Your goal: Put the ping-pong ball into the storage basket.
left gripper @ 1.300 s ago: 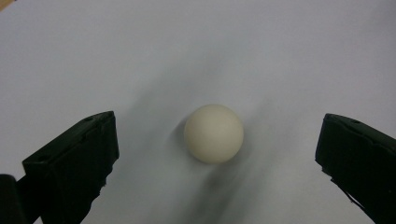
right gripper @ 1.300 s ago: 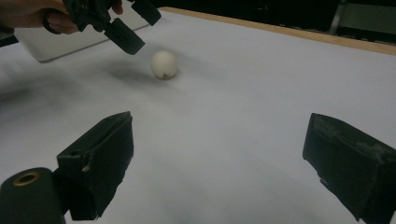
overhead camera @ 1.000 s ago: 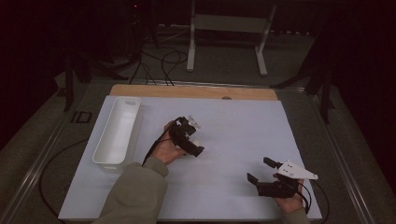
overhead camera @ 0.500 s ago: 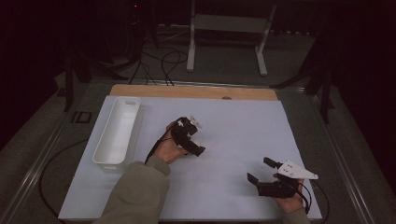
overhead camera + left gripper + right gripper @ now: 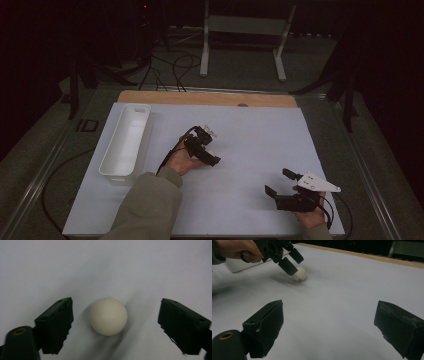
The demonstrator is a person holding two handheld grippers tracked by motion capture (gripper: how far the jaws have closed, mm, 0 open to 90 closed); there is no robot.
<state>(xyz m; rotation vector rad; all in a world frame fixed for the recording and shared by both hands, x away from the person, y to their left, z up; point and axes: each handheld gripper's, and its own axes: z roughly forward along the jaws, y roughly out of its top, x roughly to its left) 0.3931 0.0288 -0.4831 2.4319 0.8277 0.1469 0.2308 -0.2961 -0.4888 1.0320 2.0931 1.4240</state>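
Left gripper view shows a small white ball [image 5: 108, 316] sitting on the white bench [image 5: 105, 267], right between your left gripper's [image 5: 113, 326] wide-open jaws, and neither jaw touches it. From the high view, that gripper is near the middle of the bench, with a long white tray [image 5: 125, 140] off to its left. Your right gripper [image 5: 281, 182] sits well apart near the front right corner, with its jaws spread and nothing between them.
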